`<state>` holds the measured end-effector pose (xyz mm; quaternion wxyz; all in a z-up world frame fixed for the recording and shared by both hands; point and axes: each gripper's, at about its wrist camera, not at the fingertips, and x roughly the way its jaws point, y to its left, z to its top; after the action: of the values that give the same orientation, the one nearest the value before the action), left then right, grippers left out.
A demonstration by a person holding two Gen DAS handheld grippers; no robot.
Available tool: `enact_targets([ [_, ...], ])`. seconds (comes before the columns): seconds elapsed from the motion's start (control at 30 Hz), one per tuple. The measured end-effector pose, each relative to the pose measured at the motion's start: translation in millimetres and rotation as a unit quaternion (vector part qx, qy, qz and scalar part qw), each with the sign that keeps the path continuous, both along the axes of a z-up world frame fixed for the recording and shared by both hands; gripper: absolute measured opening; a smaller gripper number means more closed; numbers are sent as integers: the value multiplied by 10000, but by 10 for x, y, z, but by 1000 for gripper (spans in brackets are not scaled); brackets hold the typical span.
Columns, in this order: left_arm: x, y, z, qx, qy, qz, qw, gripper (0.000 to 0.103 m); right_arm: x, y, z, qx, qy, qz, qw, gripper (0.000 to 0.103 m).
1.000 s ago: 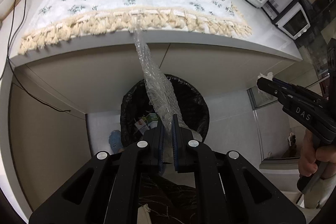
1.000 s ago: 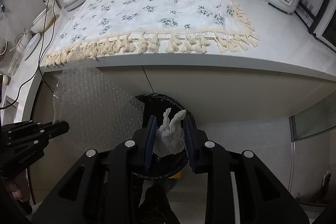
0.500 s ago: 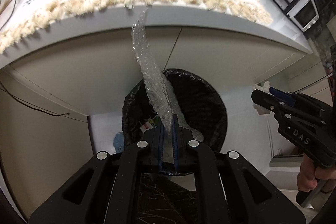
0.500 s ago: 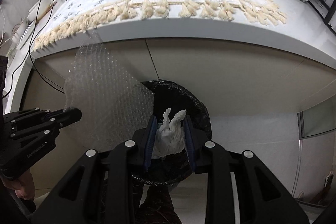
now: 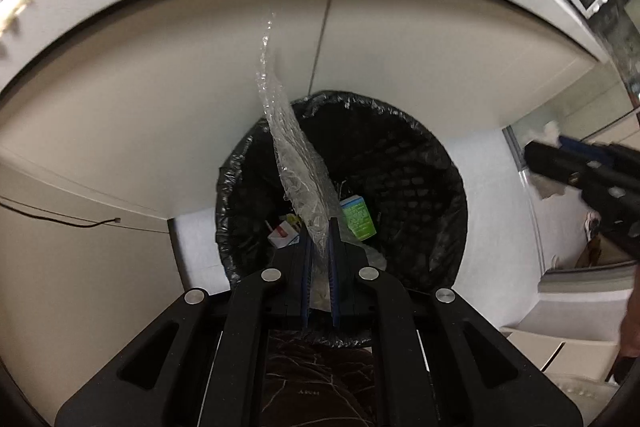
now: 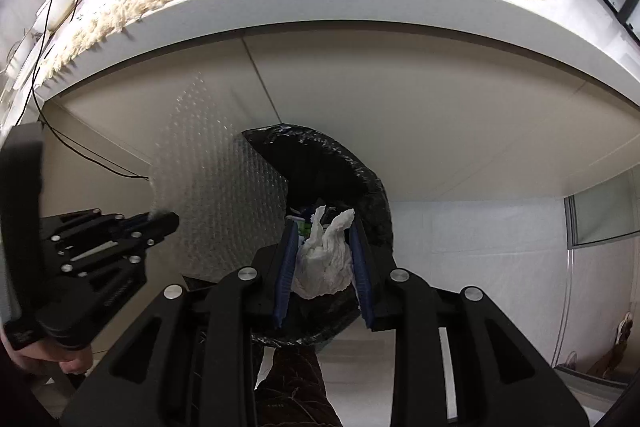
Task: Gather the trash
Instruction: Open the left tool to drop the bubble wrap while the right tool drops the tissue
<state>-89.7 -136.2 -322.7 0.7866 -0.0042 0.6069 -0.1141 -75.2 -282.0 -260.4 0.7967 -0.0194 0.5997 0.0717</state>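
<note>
The left gripper [image 5: 319, 227] pinches a bubble wrap sheet [image 5: 294, 163] above the black bin [image 5: 432, 163]; beside it, the right gripper [image 6: 322, 231] clamps a crumpled tissue [image 6: 324, 255].

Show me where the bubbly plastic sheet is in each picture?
Left wrist view: the bubble wrap stands edge-on in the middle, pinched by the left gripper, over the bin.
Right wrist view: the bubble wrap is a wide see-through sheet at left of middle, held by the left gripper.
Shared landmark: the black-lined trash bin under the counter.
</note>
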Motion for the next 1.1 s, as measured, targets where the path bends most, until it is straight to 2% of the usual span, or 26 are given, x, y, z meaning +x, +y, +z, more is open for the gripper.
enact_targets([
  [0.13, 20, -82, -107, 53, 65, -52, 10000, 6, -28, -107, 5, -2, 12, -107, 9999, 26],
  [0.27, 52, -120, -86, 35, -16, -42, 10000, 13, -59, -176, 12, -16, 60, -162, 9998, 26],
  [0.3, 61, -117, -81, 46, -16, 2, 10000, 17, -56, -183, 21, 9, 70, -160, 9998, 26],
  [0.37, 77, -103, -56, 21, -52, 112, 9999, 37, -58, -196, 31, -14, 71, -131, 9999, 26],
  [0.43, 88, -75, -3, -10, -166, 231, 9996, 47, -38, -189, 25, 19, 96, -99, 9999, 26],
  [0.47, 92, -39, 31, -23, -212, 309, 9993, 56, -30, -179, 16, 20, 104, -84, 9999, 26],
  [0.73, 62, 302, 365, -118, -573, 962, 9936, 95, 111, 83, -145, 193, 119, 157, 9996, 26],
  [0.97, 32, 556, 469, 3, -514, 1234, 9910, 97, 223, 445, -279, 264, 207, 479, 9983, 28],
  [1.1, 34, 686, 437, 82, -449, 1320, 9902, 97, 254, 561, -272, 244, 189, 575, 9979, 29],
])
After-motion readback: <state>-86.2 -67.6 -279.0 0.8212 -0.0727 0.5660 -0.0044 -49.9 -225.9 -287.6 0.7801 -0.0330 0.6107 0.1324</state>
